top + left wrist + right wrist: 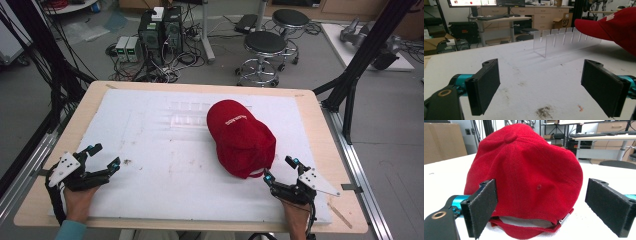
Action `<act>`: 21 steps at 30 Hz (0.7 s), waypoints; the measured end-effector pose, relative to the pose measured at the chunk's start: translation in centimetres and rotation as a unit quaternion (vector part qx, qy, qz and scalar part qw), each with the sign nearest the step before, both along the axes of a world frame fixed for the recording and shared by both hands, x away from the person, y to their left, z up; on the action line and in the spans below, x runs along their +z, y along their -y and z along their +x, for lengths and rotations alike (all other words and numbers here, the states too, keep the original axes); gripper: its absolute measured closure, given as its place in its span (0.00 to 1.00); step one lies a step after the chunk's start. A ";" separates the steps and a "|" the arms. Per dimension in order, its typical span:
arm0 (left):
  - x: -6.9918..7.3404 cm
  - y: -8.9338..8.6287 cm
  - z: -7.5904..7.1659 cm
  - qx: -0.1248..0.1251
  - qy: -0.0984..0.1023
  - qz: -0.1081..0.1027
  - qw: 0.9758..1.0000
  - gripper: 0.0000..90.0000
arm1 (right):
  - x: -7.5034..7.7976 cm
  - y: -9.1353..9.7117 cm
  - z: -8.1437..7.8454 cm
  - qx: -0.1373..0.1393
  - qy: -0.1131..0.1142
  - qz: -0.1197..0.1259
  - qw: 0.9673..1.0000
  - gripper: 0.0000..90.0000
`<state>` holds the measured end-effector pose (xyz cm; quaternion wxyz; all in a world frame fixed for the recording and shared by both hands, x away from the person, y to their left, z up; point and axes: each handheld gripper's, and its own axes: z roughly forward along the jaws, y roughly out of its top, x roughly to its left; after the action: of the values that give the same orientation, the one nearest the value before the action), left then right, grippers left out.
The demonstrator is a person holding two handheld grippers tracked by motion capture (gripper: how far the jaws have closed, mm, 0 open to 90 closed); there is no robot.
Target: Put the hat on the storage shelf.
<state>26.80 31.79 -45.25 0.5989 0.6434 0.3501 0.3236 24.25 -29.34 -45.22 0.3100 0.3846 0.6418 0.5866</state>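
One red baseball cap (241,137) lies crown-up on the white padded mat (160,165), right of the table's middle, with its brim pointing toward the far side and its rear strap turned to the near right corner. In the right gripper view the cap's back fills the space ahead, its adjustable strap and small metal buckle (563,218) resting on the mat; nothing grips it. Just beyond the brim, a clear acrylic slotted rack (564,40) stands on the mat, and the brim's tip hangs over or just beside its right end; I cannot tell whether they touch. The right gripper (280,169) sits at the near right, close behind the cap, its jaws spread wide on either side of the strap area but apart from the fabric. The left gripper (105,156) rests well apart at the near left edge of the mat, jaws wide and holding nothing, pointed across bare, slightly stained mat toward the rack. By my judgement, the work has barely begun: the cap is untouched, and the whole pickup and any placing on the rack are left to do.
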 end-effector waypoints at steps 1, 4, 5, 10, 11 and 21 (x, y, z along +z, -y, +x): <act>0.0 0.0 0.0 0.000 0.000 0.000 1.000 0.17 | 0.0 0.0 0.0 0.000 -0.001 -0.001 1.000 0.11; 0.0 0.0 0.0 0.001 0.001 0.000 1.000 0.17 | 0.0 0.1 0.0 0.000 0.000 0.001 1.000 0.11; 0.0 0.0 0.0 0.001 0.001 0.000 1.000 0.17 | 0.0 0.1 0.0 0.000 0.000 0.001 1.000 0.11; 0.0 0.1 -0.1 0.003 0.004 0.003 1.000 0.18 | 0.0 0.1 0.0 0.003 -0.001 0.003 1.000 0.11; 0.0 0.1 0.0 0.003 0.003 0.003 1.000 0.18 | 0.0 0.1 0.0 0.004 -0.001 0.002 1.000 0.11; 0.0 0.0 0.0 0.002 0.003 -0.003 1.000 0.18 | 0.0 0.2 0.0 0.002 -0.006 0.009 1.000 0.11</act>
<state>26.76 31.83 -45.27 0.6011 0.6399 0.3509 0.3258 24.29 -29.51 -45.20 0.3010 0.3894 0.6394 0.5907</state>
